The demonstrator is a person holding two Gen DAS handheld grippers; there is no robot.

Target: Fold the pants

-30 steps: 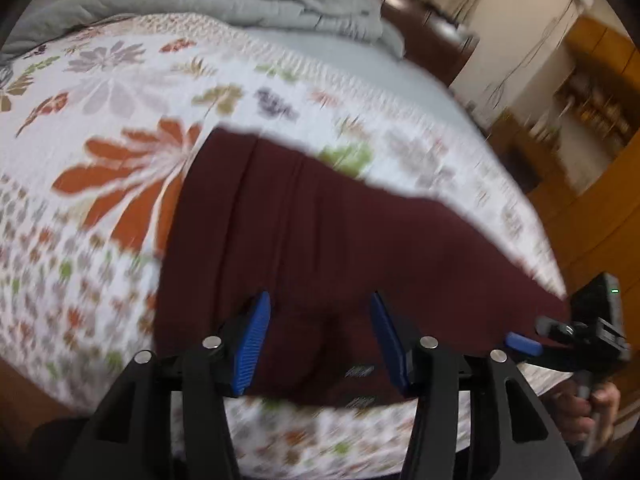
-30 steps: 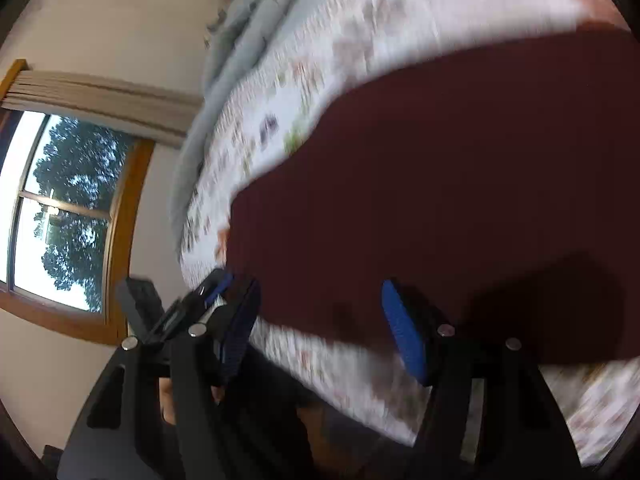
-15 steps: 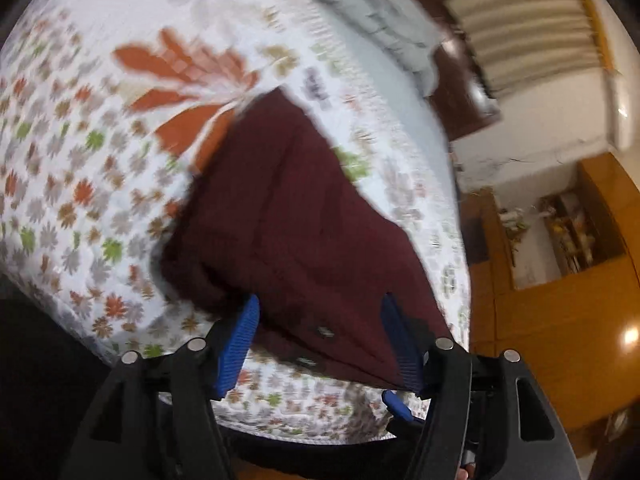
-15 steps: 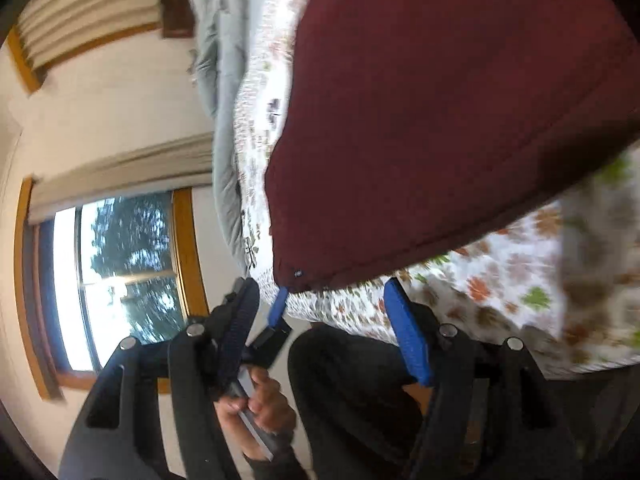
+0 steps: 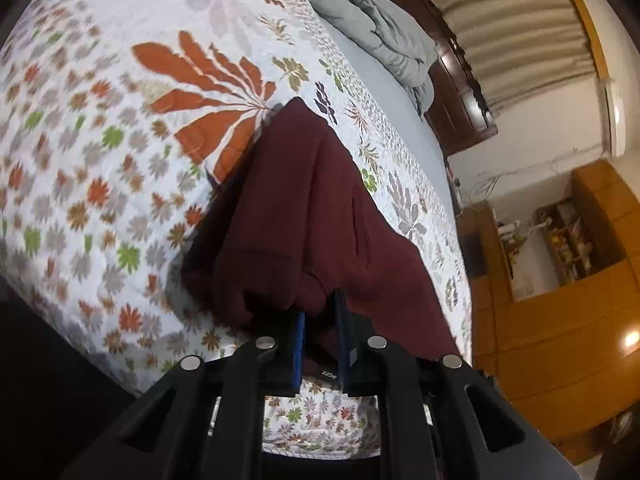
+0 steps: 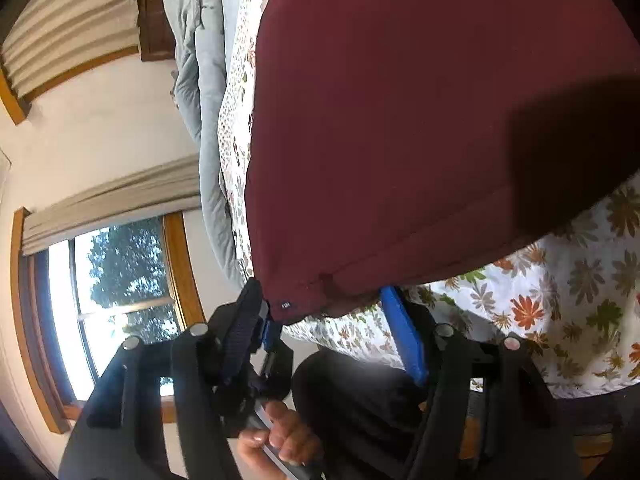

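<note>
Dark maroon pants (image 5: 320,216) lie on a floral bedspread (image 5: 100,120). My left gripper (image 5: 320,336) is shut on the near corner of the pants, and the cloth bunches up around its blue pads. In the right wrist view the pants (image 6: 400,120) fill the upper frame, with a hem and a small tag at the near corner. My right gripper (image 6: 332,320) is open, its blue pads either side of that corner. The left gripper (image 6: 248,320) also shows there, held in a hand, at the same corner.
A grey duvet (image 5: 380,28) is piled at the head of the bed by a dark headboard (image 5: 460,92). Wooden cabinets (image 5: 560,300) stand to the right. A window (image 6: 108,308) with curtains is beyond the bed. The person's dark-clothed legs (image 6: 360,408) are at the bed edge.
My left gripper has closed on the near corner of the pants and bunched the cloth. My right gripper has come closer to the same corner and stays open.
</note>
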